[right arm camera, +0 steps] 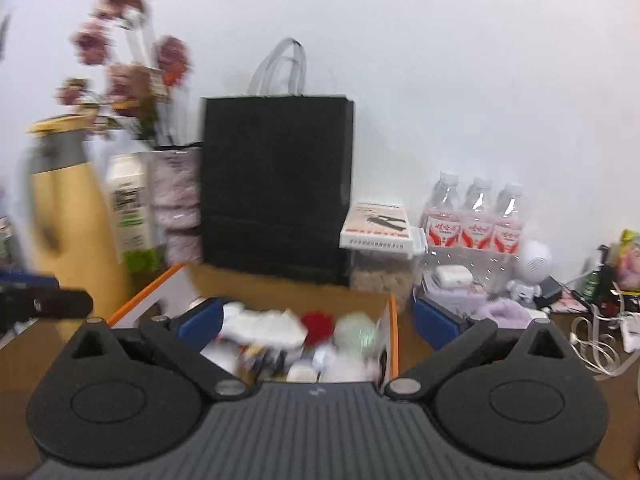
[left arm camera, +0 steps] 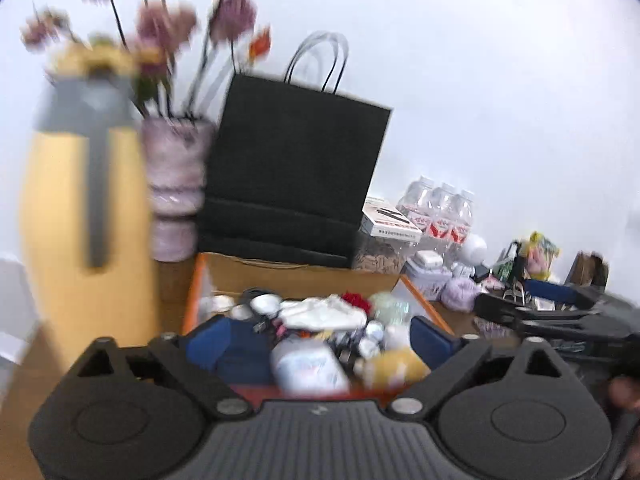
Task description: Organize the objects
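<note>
An open cardboard box with orange edges (left arm camera: 296, 276) (right arm camera: 394, 332) sits on the wooden table, full of small mixed items: white cloth (left arm camera: 324, 312) (right arm camera: 260, 326), a red fuzzy thing (right arm camera: 318, 322), a pale jar (left arm camera: 308, 368). My left gripper (left arm camera: 320, 344) is open, its blue pads over the box contents, holding nothing. My right gripper (right arm camera: 318, 320) is open and empty, its left pad over the box, its right pad (right arm camera: 436, 322) outside the box's right wall. The right gripper shows in the left wrist view (left arm camera: 560, 312); the left gripper shows at the right view's left edge (right arm camera: 44, 304).
Behind the box stand a black paper bag (left arm camera: 296, 176) (right arm camera: 276, 192), a yellow thermos (left arm camera: 84, 216) (right arm camera: 64, 208), a pink vase of flowers (left arm camera: 176, 188), a carton (right arm camera: 130, 208), three water bottles (right arm camera: 474, 216), a white box (right arm camera: 378, 228), small clutter and cables (right arm camera: 596, 344) at right.
</note>
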